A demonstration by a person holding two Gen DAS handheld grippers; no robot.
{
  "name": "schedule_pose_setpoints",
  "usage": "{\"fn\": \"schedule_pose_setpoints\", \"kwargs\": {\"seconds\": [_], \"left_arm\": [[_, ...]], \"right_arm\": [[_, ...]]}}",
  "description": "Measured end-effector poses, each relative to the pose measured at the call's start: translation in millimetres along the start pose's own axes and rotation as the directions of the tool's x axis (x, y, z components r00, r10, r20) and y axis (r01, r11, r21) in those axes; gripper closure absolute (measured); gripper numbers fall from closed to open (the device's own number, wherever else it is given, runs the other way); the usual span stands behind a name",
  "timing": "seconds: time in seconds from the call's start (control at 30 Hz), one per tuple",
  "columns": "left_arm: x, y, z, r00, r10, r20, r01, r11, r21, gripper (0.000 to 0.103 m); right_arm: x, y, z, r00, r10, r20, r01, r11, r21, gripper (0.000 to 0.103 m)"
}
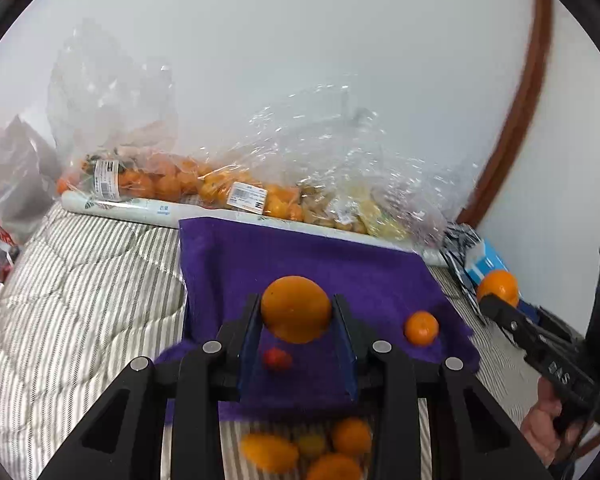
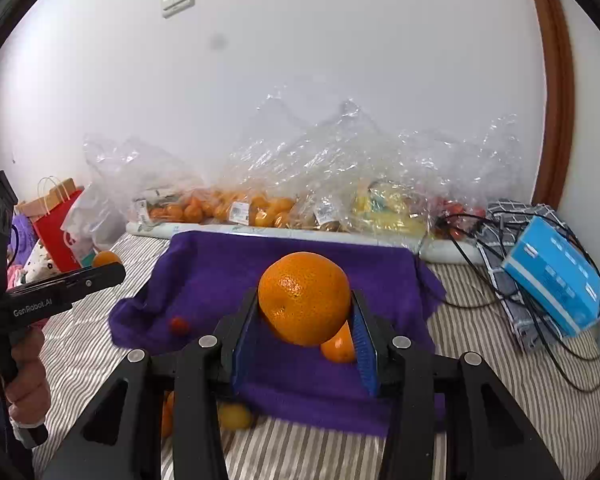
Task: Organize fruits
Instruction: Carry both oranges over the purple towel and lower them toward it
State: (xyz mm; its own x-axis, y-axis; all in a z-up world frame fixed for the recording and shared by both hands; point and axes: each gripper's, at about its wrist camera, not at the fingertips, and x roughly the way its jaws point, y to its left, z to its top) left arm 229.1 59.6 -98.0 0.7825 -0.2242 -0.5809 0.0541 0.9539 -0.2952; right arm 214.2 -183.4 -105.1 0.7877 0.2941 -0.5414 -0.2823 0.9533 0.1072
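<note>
My left gripper [image 1: 296, 305] is shut on a round orange [image 1: 296, 320], held above a purple towel [image 1: 340, 264] spread on striped bedding. A small mandarin [image 1: 421, 328] and a tiny red tomato [image 1: 277, 359] lie on the towel. My right gripper [image 2: 304, 296] is shut on a larger orange [image 2: 304, 308] over the same towel [image 2: 220, 272], with the mandarin [image 2: 338, 348] just behind it and the tomato [image 2: 179, 325] to the left. Each gripper shows in the other's view, carrying its fruit: the right gripper [image 1: 494, 300] and the left gripper [image 2: 114, 270].
Clear plastic bags of oranges [image 1: 172, 184] and yellow fruit [image 2: 388, 204] line the wall. Several loose fruits [image 1: 312, 448] lie on the bedding by the towel's near edge. A blue box [image 2: 552, 276], black cables [image 2: 480, 280] and a checked cloth sit right; a red paper bag [image 2: 56, 228] left.
</note>
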Motion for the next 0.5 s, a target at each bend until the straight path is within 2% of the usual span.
{"fn": "schedule_pose_setpoints", "kwargs": {"seconds": [0.13,0.3,0.5], "left_arm": [[27,9,5,1.0,0.026,-0.013,-0.026,0.999,-0.029,0.07],[60,21,-1,0.995,0.079,-0.061,-0.081,0.996,-0.037,0.07],[77,30,-12,0.99,0.095,-0.105,-0.1,0.994,-0.039,0.07]], "right_arm": [[22,-2,3,0.999,0.03,-0.017,-0.03,0.999,0.011,0.06],[61,3,-15,0.992,0.07,-0.102,-0.07,0.998,0.006,0.06],[81,11,-31,0.981,0.066,-0.181,-0.071,0.997,-0.022,0.06]]}}
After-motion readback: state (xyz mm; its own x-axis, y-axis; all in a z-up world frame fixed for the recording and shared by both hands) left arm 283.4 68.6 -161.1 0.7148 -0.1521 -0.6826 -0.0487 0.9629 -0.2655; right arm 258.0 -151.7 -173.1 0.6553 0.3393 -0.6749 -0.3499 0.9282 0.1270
